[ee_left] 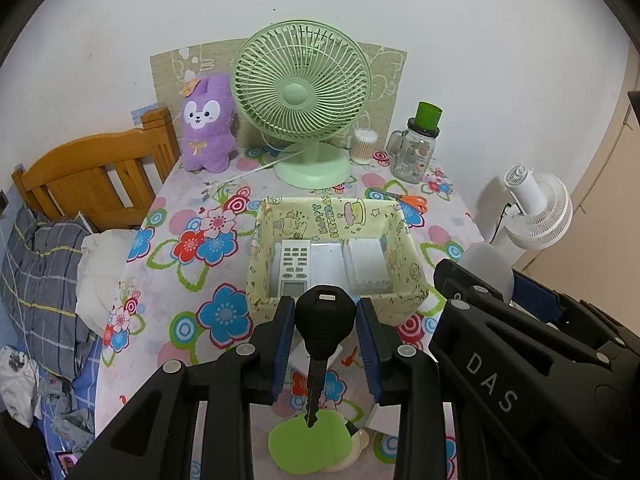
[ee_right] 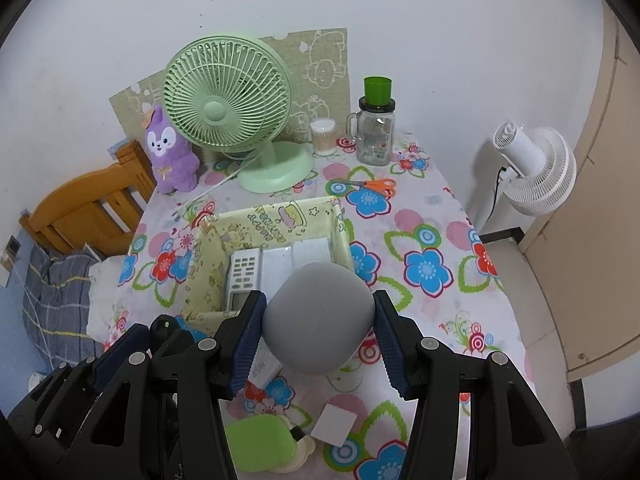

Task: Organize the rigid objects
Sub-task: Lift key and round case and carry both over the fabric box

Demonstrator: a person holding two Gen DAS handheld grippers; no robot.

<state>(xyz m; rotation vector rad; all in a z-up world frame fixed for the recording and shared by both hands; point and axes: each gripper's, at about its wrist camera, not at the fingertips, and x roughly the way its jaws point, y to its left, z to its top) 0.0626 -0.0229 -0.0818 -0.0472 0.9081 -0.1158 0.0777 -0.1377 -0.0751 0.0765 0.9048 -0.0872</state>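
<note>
On the flower-patterned counter [ee_left: 192, 280] stands a yellow fabric box [ee_left: 416, 256] holding a white remote [ee_left: 294, 266] beside 2 white blocks [ee_left: 366, 266]. The right hand-held gripper [ee_right: 320, 330] is clamped on a grey rounded object [ee_right: 318, 320], raised just in front of the box's near wall. The left hand-held gripper [ee_left: 326, 326], alongside it, pinches a black key [ee_left: 324, 316] by its head, blade hanging down over a green pad [ee_left: 308, 444].

The round grey plastic object [ee_right: 320, 320] covers the near end of the two white boxes in the yellow printed storage box [ee_right: 208, 264]. The flat light-green piece [ee_right: 260, 444] is partly behind the black gripper frame, and the small jar's [ee_right: 323, 136] contents are too small to identify.
</note>
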